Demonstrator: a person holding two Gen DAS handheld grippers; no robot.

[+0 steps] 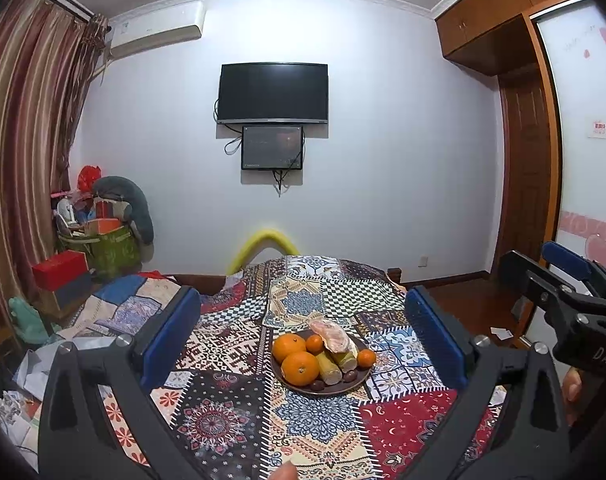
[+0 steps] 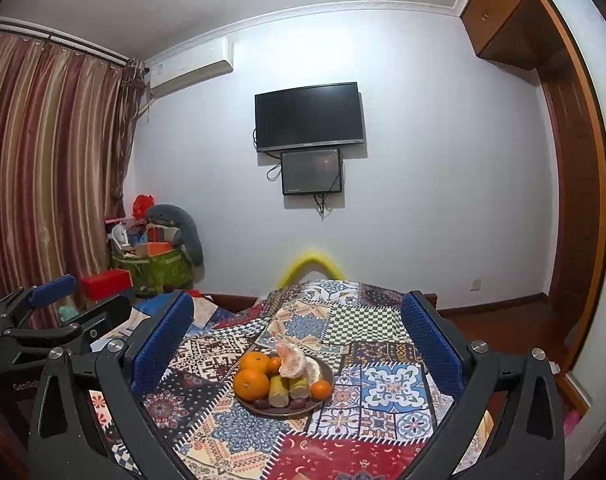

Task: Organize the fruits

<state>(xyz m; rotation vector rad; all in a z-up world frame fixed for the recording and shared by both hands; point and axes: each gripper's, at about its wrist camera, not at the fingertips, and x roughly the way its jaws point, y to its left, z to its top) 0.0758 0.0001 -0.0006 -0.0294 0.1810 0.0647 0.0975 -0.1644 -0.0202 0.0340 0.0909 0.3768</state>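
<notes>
Both grippers hang above a patchwork-covered table (image 1: 223, 360), their blue-padded fingers spread wide and holding nothing. The left gripper (image 1: 303, 336) frames a brown plate (image 1: 323, 390) of fruit lying between and beyond its fingers; the right gripper (image 2: 297, 344) frames the same plate (image 2: 283, 410) from slightly further right.

On the plate, counted: two large oranges (image 1: 300, 368), two small tangerines (image 1: 366, 358), two yellowish cut stalks (image 1: 330, 367) lying side by side, one peeled pomelo piece (image 1: 332, 336) at the back, and a few dark chestnuts (image 1: 349, 376) at the front rim; their exact number cannot be told.

The left view shows the right gripper at its right edge, plus pink heart stickers (image 1: 599, 244) on a sliding door. The right view shows the left gripper (image 2: 59, 312) at its left edge, and the pomelo (image 2: 291, 362) standing more upright.

Both views show one television (image 1: 271, 93), one smaller screen (image 1: 271, 147) beneath it, an air conditioner (image 1: 159, 26) and striped curtains (image 1: 27, 140).
</notes>
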